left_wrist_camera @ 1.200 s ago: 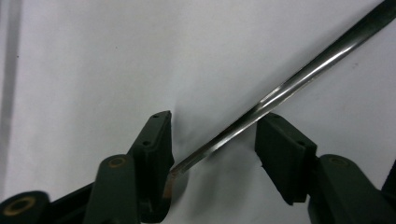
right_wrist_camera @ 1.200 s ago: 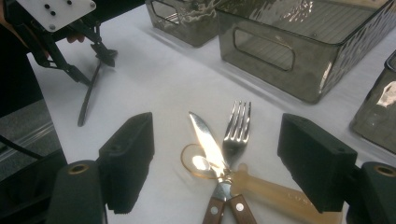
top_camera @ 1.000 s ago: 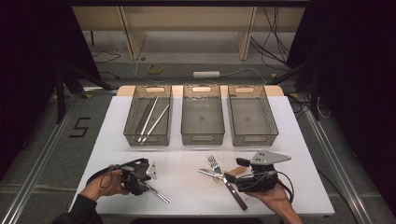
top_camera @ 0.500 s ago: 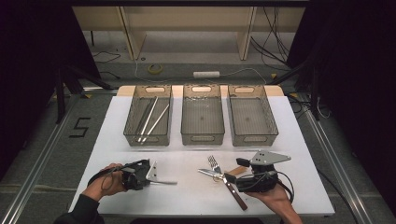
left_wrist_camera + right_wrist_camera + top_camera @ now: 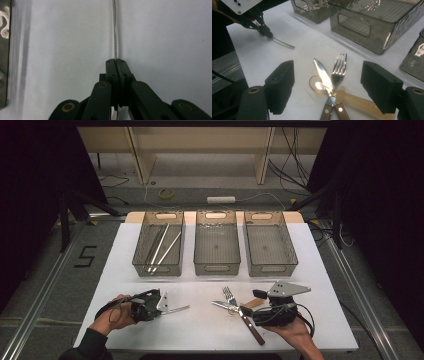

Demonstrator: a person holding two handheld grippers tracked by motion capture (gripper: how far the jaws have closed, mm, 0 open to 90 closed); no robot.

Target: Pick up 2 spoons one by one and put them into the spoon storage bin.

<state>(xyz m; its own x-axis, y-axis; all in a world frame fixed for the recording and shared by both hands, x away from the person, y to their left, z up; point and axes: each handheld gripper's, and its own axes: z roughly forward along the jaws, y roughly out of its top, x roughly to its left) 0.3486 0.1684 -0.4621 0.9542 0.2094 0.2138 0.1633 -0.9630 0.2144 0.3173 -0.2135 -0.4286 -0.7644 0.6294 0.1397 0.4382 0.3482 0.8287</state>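
Clamped tight, the left gripper [image 5: 161,305] pinches one end of a thin metal rod [image 5: 115,30]; its jaws have just been closing onto it. The rod [image 5: 178,309] reaches out toward the tabletop's [image 5: 210,330] middle, near its front edge, left of centre. Right gripper [image 5: 329,90] stands with jaws wide apart near the front right, holding nothing, with a knife [image 5: 325,77], a fork [image 5: 339,67] and an amber spoon [image 5: 347,96] crossed between the pads. Three trays [image 5: 217,242] line the far edge.
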